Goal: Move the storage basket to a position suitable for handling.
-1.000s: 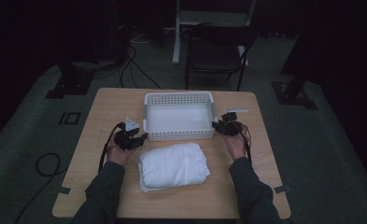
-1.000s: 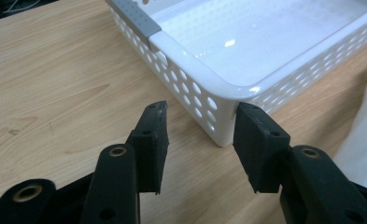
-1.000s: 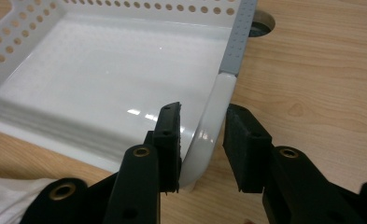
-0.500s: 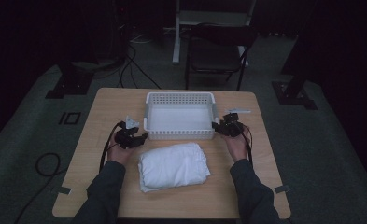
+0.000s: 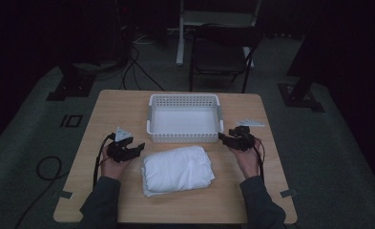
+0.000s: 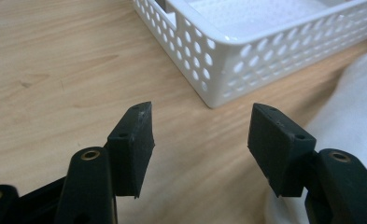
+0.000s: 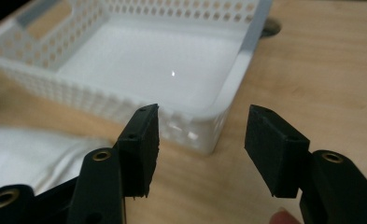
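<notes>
- Fingers first: the left gripper (image 5: 138,147) has its jaws parted with bare table between them, and they have just been opening; its right finger (image 6: 278,145) sits just over the towel's edge.
- The right gripper (image 5: 224,138) is parted too, also just been opening, nothing between the jaws but the basket's near corner farther off.
- The folded white towel (image 5: 177,169) lies mid-table, between the two hands, just near of the basket.
- One white basket (image 5: 184,137), lying empty at the far middle of the table (image 5: 128,102).
- Hard to make out: the towel is cut off at the frame edge in both gripper views, blurred in the right one.
- Count: one towel, one basket, two grippers.
- Open tabletop lies left of the left gripper and right of the right one; the basket's near wall stands just beyond the towel.
</notes>
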A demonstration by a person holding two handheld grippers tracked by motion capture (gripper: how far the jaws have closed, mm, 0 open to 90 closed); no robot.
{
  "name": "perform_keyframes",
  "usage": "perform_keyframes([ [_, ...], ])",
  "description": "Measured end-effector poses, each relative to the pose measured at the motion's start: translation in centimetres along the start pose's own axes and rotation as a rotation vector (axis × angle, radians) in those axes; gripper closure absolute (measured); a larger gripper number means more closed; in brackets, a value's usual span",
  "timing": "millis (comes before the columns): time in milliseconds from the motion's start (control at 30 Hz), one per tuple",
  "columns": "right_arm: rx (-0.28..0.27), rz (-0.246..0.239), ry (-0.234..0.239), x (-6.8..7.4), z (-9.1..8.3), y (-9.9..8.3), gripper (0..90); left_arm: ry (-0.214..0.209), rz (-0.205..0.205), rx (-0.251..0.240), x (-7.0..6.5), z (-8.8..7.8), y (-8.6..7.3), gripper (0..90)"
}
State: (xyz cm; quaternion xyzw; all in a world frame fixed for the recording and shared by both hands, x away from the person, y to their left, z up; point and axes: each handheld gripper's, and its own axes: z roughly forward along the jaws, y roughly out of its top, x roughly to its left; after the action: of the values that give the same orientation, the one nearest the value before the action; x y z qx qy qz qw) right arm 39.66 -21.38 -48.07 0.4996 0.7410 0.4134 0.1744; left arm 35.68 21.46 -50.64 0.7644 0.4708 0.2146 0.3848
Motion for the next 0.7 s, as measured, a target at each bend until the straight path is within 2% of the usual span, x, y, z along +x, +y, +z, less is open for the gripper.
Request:
perform_keyframes([
  [100, 0.031, -0.029, 0.011, 0.9, 0.2, -0.9, 44.5, -0.008, 0.0, 0.0, -0.5, -0.5, -0.5, 39.3],
  [167, 0.053, -0.047, 0.041, 1.6, 0.4, -1.5, 44.6, -0.011, -0.001, -0.002, -0.9, -0.9, -0.7, 39.0],
  [333, 0.061, -0.046, 0.083, 2.8, 0.7, -2.6, 43.1, -0.012, 0.025, 0.011, -2.1, -1.5, -1.0, 37.2],
  [433, 0.073, -0.049, 0.096, 3.2, 1.0, -3.1, 41.7, -0.021, 0.022, 0.005, -2.5, -1.7, -1.3, 36.7],
  [567, 0.083, -0.052, 0.109, 3.6, 1.1, -3.4, 40.7, -0.018, 0.026, 0.003, -2.6, -1.8, -1.8, 36.6],
  [700, 0.073, -0.039, 0.123, 3.7, 0.8, -3.7, 40.5, -0.026, -0.006, -0.002, -2.2, -1.9, -2.3, 36.4],
])
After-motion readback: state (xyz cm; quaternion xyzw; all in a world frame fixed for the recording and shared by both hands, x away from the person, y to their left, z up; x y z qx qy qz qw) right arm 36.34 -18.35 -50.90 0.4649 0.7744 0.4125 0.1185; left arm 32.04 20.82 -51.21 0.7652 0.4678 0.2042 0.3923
